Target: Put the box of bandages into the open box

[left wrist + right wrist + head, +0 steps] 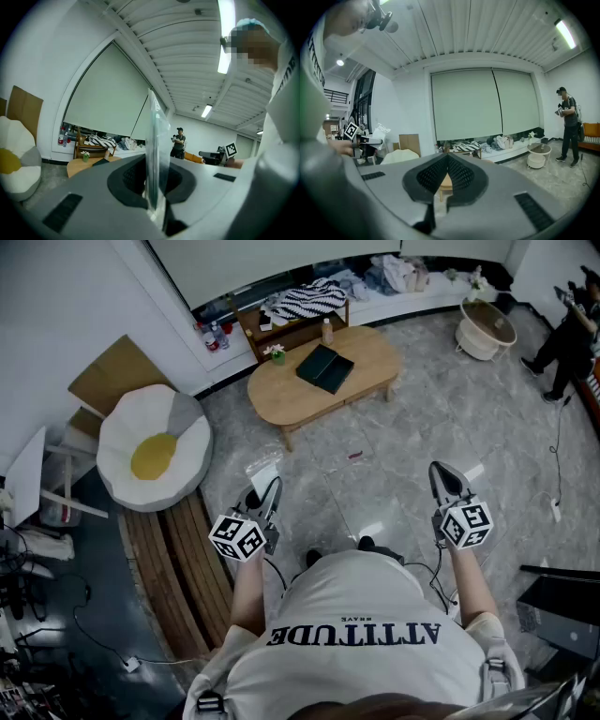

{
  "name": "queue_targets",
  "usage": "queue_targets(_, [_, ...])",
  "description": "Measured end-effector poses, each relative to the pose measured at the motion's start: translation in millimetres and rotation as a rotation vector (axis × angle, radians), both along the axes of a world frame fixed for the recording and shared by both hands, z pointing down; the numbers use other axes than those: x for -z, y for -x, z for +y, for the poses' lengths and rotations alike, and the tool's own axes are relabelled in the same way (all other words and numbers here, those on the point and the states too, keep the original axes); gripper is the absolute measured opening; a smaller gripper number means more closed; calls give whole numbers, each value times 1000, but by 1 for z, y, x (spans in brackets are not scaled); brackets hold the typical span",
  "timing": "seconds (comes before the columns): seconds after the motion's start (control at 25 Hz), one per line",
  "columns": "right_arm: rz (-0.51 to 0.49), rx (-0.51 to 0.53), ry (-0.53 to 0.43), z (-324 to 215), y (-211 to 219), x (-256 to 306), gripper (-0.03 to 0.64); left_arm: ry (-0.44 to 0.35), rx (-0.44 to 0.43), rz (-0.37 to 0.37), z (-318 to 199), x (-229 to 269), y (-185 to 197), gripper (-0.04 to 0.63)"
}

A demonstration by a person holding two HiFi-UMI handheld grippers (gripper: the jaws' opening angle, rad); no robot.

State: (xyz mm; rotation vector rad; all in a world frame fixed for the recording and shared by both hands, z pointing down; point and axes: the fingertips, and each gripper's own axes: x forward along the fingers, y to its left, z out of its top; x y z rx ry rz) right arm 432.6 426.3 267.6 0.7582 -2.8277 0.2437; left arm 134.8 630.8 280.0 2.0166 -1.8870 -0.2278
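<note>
My left gripper (pixel 265 495) is held up in front of the person's chest. It is shut on a piece of clear plastic wrap (pixel 262 468), which stands edge-on between the jaws in the left gripper view (pixel 156 140). My right gripper (pixel 443 480) is raised at the same height, jaws closed with nothing between them (pixel 447 158). A dark flat box (pixel 325 367) lies on the oval wooden table (pixel 281 395) some way ahead. I cannot make out a box of bandages in any view.
A fried-egg-shaped cushion (pixel 150 454) rests on a slatted bench (pixel 178 549) at left. A round white basket table (pixel 486 331) stands far right. Another person (pixel 567 338) is at the right edge. Cables (pixel 558 456) trail over the floor.
</note>
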Motion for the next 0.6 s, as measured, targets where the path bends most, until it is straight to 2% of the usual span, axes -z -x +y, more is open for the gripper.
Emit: queue_targets(0.6, [-5, 13, 2, -4, -6, 4, 20, 3, 12, 2, -1, 0, -9, 40])
